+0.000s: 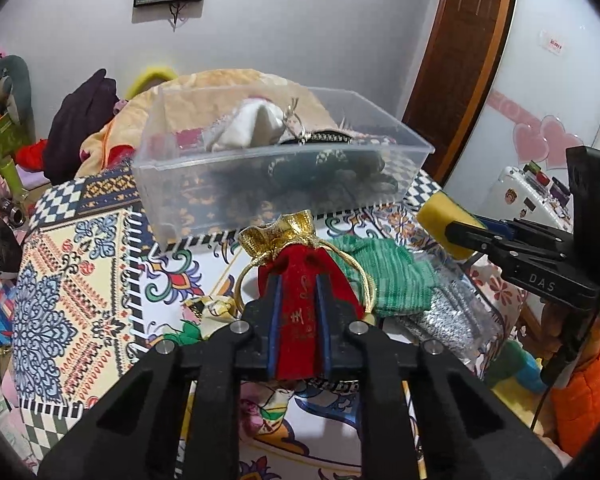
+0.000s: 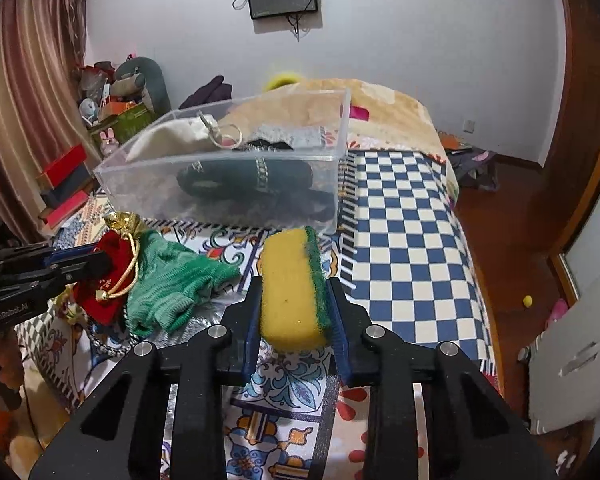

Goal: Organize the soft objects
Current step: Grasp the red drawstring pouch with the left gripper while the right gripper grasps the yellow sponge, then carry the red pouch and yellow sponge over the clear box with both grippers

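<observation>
My left gripper [image 1: 299, 292] is shut on a red velvet pouch [image 1: 300, 312] with a gold top and gold cord, just above the patterned cloth. In the right wrist view my right gripper [image 2: 296, 292] is shut on a yellow sponge [image 2: 288, 288] with a green scouring side. That sponge [image 1: 444, 226] also shows at the right of the left wrist view. A clear plastic box [image 1: 268, 200] stands behind both, holding a white pouch [image 1: 252, 126] and dark socks [image 2: 244, 180]. A green knitted cloth [image 2: 172, 280] lies between the grippers.
A silver mesh bag [image 1: 448, 312] lies under the green cloth. The bed's blue checked cover [image 2: 404, 240] stretches right of the box. Boxes and toys [image 2: 68, 184] crowd the left side. A beige quilt [image 2: 384, 112] is heaped behind the box.
</observation>
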